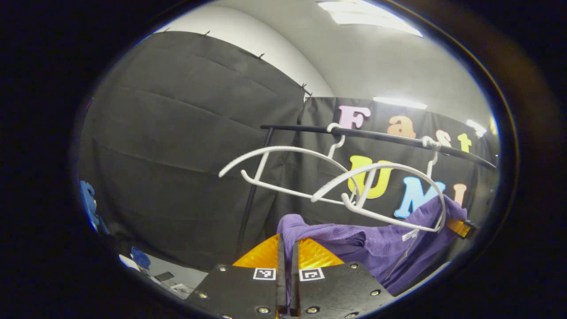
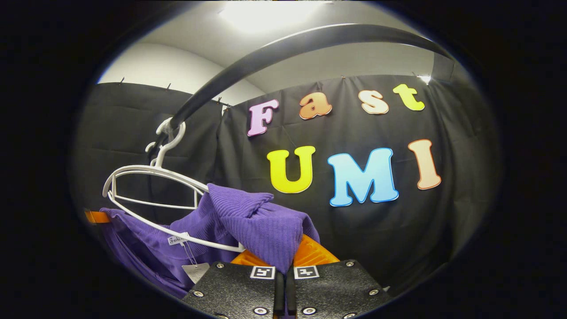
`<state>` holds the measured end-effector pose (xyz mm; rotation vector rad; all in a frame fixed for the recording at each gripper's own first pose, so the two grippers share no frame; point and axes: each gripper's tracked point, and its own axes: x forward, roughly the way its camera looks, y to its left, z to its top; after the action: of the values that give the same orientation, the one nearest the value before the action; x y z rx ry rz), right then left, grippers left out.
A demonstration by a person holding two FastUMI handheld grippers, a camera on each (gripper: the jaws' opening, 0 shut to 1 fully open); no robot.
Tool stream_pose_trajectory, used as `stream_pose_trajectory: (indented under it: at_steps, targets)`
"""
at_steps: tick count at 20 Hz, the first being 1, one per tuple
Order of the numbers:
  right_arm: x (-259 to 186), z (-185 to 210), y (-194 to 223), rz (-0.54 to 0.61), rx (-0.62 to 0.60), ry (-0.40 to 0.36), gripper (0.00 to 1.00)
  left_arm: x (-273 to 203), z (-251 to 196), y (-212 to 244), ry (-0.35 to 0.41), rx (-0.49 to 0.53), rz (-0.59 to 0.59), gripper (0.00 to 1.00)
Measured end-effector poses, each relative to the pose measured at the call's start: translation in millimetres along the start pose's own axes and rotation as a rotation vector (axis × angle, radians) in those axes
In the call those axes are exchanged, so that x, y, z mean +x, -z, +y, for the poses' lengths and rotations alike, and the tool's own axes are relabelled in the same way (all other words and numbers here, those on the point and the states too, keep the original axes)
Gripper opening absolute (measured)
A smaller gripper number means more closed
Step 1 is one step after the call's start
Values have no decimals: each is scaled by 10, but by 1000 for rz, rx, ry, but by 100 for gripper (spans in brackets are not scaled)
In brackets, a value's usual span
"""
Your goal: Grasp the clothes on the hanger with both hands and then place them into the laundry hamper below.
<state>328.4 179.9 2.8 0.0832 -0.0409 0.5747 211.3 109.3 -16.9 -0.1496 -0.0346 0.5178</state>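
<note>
The purple ribbed knit garment point(image 1: 354, 248) is seen held up in the air just below the black clothes rail point(image 1: 376, 136), stretched between the two tools, and part of it is draped against the lower bar of a white plastic hanger point(image 1: 390, 195); whether it is fully free of that hanger cannot be told. In the left gripper view the left hand-held gripper point(image 1: 288, 266) is seen with its fingers closed together on one end of the fabric. In the right gripper view the right hand-held gripper point(image 2: 283, 274) is likewise clamped on a thick fold of the same garment point(image 2: 261, 226). A second white hanger point(image 1: 283, 170) hangs bare on the rail beside the first. The step in hand is judged to be the removal of the garment from the hanger, with both grasps already made. For the next move, the cloth probably has to be drawn clear of the hanger bar and then lowered with both tools together toward the hamper. A small white neck label point(image 2: 177, 239) and a hanging paper tag point(image 2: 197, 270) are visible, but their writing is too small to be read.
</note>
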Motion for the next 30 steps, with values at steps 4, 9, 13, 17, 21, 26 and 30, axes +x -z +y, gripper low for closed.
stream_pose_trajectory:
  at_steps: [4,9,13,17,21,26,30]
  targets:
    - [41,-233,-101,-49,-62,70,1,-47,-316,104,54,19,18,4]
    - [-49,-537,-115,-62,-90,158,1,-5,-626,156,127,36,31,4]
    - [-176,-899,-5,-25,-80,249,1,1,-844,285,182,25,66,4]
    - [-305,-1090,215,30,-72,282,1,1,-1028,454,224,13,104,4]
    - [-402,-1161,393,72,-86,296,1,-34,-1098,651,238,31,149,4]
    - [-1079,-1049,602,164,-65,300,1,-446,-838,838,255,40,213,10]
    - [-1504,-717,671,218,-26,305,1,-718,-654,899,302,57,251,4]
